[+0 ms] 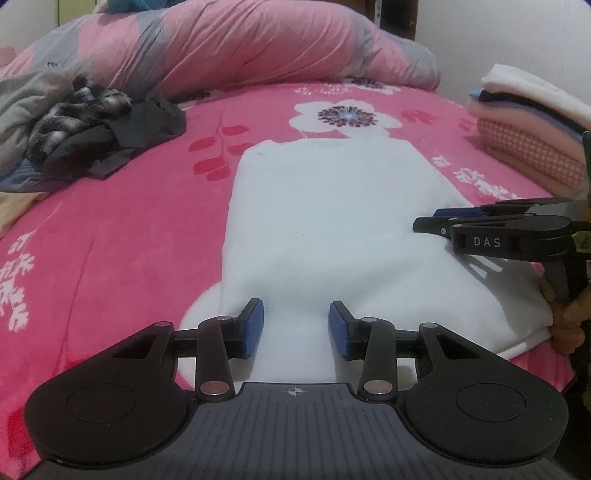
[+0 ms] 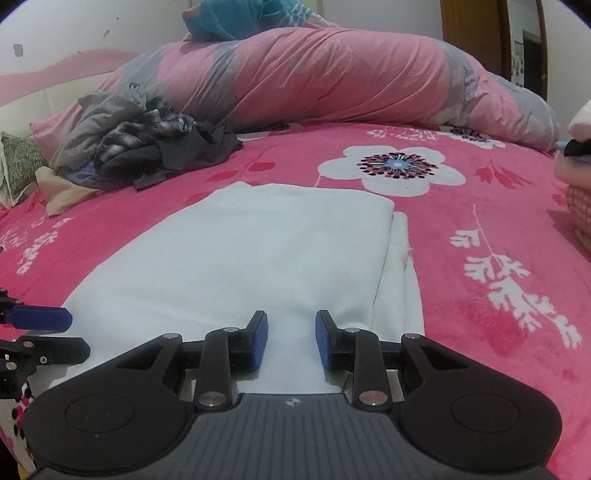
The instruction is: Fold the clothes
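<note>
Spreading out ahead of both my claws is the bed (image 1: 122, 229), covered in a pink flowered blanket, with a big pink and grey duvet (image 1: 229, 44) bunched along its far edge. Beyond my left claw (image 1: 296, 328), up and to its left, lies a heap of unfolded clothes (image 1: 85, 125): grey, plaid and dark pieces tangled together, well apart from my work. Off to the far right of that claw sits a stack of folded clothes (image 1: 524, 129), white on top, checked pink below.

Directly under and ahead of both claws lies the white garment (image 1: 332, 229), folded into a long rectangle flat on the bed. Its long axis runs straight away from me toward the duvet, the near end beneath my fingers. Nothing lies on it except my tools.

My left claw hangs partly open over the near edge, with white cloth lying between the blue pads; I cannot tell whether they pinch it. My right claw (image 2: 291, 338) stands likewise, a little narrower, over the same near end.

Only the left view shows my right claw from the side, reaching in over the cloth's right edge, with my fingers (image 1: 565, 325) on its handle. Only the right view shows a second, narrower layer (image 2: 402, 258) peeking out along the garment's right side, and a teal cloth (image 2: 225, 18) on top of the duvet.
</note>
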The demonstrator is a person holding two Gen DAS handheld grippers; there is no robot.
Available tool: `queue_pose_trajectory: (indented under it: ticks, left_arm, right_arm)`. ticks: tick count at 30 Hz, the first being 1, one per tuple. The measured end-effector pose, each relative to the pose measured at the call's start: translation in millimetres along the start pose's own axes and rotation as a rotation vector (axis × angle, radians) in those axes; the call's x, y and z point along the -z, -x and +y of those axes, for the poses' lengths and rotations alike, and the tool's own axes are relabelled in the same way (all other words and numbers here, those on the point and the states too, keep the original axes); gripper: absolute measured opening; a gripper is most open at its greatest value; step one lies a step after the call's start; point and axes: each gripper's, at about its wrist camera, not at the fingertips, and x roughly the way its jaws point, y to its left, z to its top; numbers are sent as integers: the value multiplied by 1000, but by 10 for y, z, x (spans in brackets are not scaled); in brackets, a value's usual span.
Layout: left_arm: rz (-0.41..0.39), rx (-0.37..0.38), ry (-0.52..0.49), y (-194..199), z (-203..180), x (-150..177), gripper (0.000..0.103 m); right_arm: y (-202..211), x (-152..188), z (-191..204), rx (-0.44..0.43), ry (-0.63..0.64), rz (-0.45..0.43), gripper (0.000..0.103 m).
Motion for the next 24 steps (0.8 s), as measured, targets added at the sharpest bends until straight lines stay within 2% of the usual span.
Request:
queue_pose_trajectory:
  ticks: [5, 10, 17, 20, 24]
  left_arm:
    - [33, -32, -5, -22, -68, -48, 43]
    - [54, -65, -16, -28, -131, -68, 44]
    - [73, -104, -29, -21, -202, -85, 45]
    - [78, -113, -35, -23, -216, -89, 45]
    - [82, -126, -45, -24, -244, -87, 46]
  right_arm:
    - [59, 20, -14, -9, -13, -25, 31]
    - [230, 30, -74, -53, -40, -76, 32]
    - [760, 111, 46, -77, 13, -174, 32]
    - [893, 209, 75, -93, 11, -155, 32]
    - [791, 370, 89, -80, 3, -65, 33]
